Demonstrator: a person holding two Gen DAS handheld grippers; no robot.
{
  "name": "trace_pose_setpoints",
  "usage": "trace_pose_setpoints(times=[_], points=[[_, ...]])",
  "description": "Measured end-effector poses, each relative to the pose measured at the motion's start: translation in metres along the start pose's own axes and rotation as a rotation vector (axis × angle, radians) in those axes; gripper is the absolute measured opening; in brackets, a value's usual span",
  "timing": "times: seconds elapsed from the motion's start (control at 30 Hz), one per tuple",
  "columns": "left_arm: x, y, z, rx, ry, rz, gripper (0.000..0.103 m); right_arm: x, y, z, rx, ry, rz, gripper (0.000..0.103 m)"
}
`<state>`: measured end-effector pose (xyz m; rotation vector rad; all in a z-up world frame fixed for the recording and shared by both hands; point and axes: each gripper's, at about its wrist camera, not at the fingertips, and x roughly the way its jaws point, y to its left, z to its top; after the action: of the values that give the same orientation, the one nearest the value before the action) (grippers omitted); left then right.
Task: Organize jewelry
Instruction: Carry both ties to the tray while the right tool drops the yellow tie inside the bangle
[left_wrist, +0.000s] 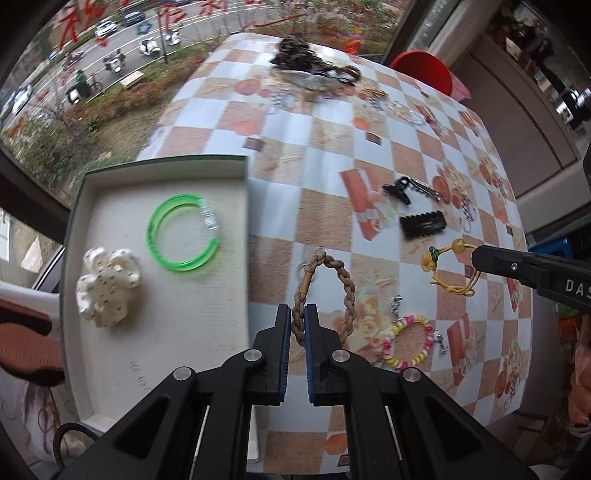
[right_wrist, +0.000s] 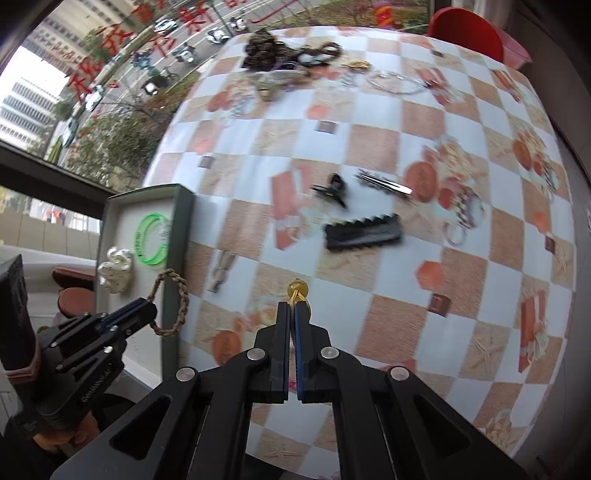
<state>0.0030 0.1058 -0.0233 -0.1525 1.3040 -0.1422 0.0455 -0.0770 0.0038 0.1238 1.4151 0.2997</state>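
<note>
The left claw (left_wrist: 297, 314) grasps the braided bracelet (left_wrist: 325, 295) just right of the tray (left_wrist: 162, 173); the right claw (right_wrist: 291, 310) grasps the yellow cord bracelet (right_wrist: 295, 290).

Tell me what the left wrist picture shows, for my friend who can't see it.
The left gripper pinches a braided tan bracelet above a checkered table, beside a white tray holding a green bangle and a white scrunchie. The right gripper holds a yellow cord bracelet.

Soft, even daylight from the window (left_wrist: 92, 74) lights both fisheye views, shadows faint, edges strongly curved and dark-cornered, with motion blur smearing the table (right_wrist: 369, 147).
</note>
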Motion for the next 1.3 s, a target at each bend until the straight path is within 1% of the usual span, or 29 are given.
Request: trace_pose_setpoints(times=[0.33,0.53,0.63,0.87,1.03,1.3], points=[[-0.020,0.076,-0.020,-0.167,-0.035,0.063,0.011,0.019,0.100,0.030,-0.196,0.014,0.091,0.002],[-0.020,0.114,-0.035,-0.253,-0.033,0.102,0.011,0.040,0.153,0.044,-0.289,0.030,0.130,0.002],[-0.015,0.131,-0.042,-0.290,-0.025,0.119,0.011,0.054,0.174,0.051,-0.309,0.045,0.154,0.002],[0.005,0.157,-0.052,-0.333,0.005,0.164,0.011,0.092,0.203,0.062,-0.331,0.088,0.165,0.002],[0.023,0.165,-0.053,-0.338,0.028,0.196,0.012,0.122,0.203,0.064,-0.321,0.128,0.117,0.002],[0.040,0.168,-0.052,-0.315,0.064,0.244,0.012,0.145,0.197,0.065,-0.322,0.165,0.059,0.003]])
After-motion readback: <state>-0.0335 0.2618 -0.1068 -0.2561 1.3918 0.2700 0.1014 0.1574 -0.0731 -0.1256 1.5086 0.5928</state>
